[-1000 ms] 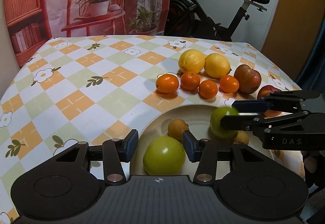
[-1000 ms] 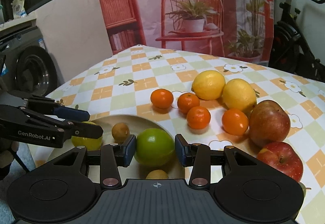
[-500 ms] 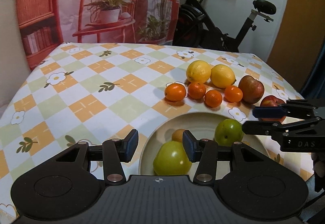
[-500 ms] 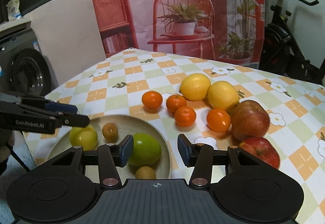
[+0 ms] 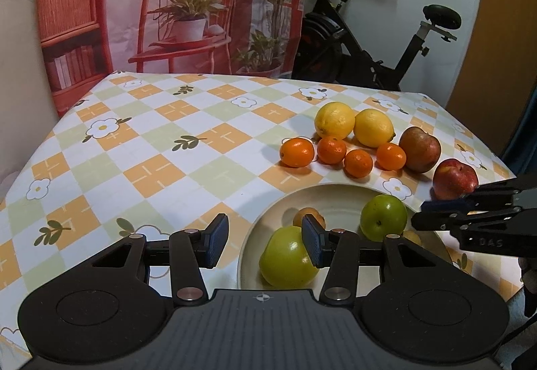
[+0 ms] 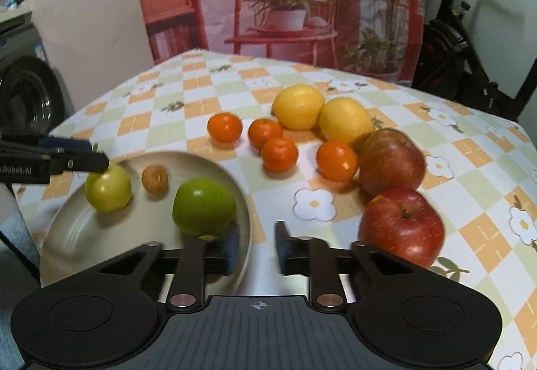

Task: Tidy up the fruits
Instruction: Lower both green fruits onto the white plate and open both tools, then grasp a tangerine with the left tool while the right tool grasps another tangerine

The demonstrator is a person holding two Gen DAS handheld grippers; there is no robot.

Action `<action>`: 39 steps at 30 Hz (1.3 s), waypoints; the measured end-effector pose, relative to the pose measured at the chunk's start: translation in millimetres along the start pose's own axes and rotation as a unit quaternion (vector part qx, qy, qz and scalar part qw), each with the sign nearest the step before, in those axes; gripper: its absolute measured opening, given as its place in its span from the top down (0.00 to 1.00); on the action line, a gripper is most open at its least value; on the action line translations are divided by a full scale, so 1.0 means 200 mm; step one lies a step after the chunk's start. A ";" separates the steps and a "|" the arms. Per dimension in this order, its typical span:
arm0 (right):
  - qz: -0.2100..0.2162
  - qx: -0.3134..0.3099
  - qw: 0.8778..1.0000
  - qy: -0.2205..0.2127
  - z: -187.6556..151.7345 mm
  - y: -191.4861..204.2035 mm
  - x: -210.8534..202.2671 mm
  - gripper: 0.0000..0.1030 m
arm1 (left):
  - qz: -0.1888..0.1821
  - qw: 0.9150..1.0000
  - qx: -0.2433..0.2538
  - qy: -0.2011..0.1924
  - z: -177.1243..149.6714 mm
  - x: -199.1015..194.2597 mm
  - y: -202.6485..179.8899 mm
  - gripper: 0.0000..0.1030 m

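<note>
- The right gripper (image 6: 255, 247) hovers over the plate's edge. Its jaws are almost together and nothing is between them (the picture is a little blurred here).
- The left gripper (image 5: 263, 235) is partly open and also empty. A yellow-green fruit (image 5: 287, 256) lies behind its right pad, not clamped.
- The plate (image 6: 100, 235) holds the green apple (image 6: 203, 205) at 11 o'clock from the right gripper, and farther a small brown fruit (image 6: 154, 178).
- The red apple (image 6: 401, 225) is on the tablecloth (image 6: 486, 229) at 2 o'clock, with a darker apple (image 6: 391, 162) touching it behind.
- Farther, at 12 o'clock, lie four oranges (image 6: 279, 153), then two lemons (image 6: 298, 106).
- I judge the work is between two picks, the fruits being already grouped by kind.
- The next grasp needs the right jaws to open wide first, then close gently on a round fruit that can roll.
</note>
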State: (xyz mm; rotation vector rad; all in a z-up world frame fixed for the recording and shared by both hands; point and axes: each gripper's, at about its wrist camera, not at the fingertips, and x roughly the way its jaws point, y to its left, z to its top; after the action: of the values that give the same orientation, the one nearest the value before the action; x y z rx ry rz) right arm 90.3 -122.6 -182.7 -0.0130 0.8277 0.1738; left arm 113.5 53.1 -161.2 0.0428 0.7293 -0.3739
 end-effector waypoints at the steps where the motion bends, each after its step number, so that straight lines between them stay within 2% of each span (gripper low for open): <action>1: 0.002 -0.003 1.000 0.005 0.00 0.00 0.01 0.90 | 0.000 1.000 0.001 -0.001 0.00 0.00 0.00 0.50; 5: 0.015 -0.002 1.000 0.005 -0.01 0.00 0.03 0.96 | 0.001 1.000 0.006 -0.004 0.00 0.00 -0.01 0.50; 10: 0.005 -0.002 1.000 0.000 0.01 -0.02 0.05 0.96 | 0.008 1.000 0.007 -0.010 0.01 0.02 0.00 0.50; 27: -0.029 0.005 0.999 -0.020 0.07 -0.11 0.12 0.93 | 0.017 1.000 0.004 -0.005 0.06 0.12 0.00 0.50; 33: -0.022 0.017 1.000 -0.015 0.08 -0.13 0.12 0.92 | 0.015 1.000 -0.003 -0.008 0.10 0.13 0.01 0.50; 39: -0.008 0.034 0.999 -0.037 0.12 -0.18 0.05 0.88 | 0.009 1.000 -0.007 -0.015 0.18 0.15 0.02 0.50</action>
State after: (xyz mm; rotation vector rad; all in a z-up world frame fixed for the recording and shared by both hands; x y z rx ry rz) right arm 120.4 -154.1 -175.2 0.0503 0.7592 0.1300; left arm 158.8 42.0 -154.7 0.0302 0.7014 -0.3517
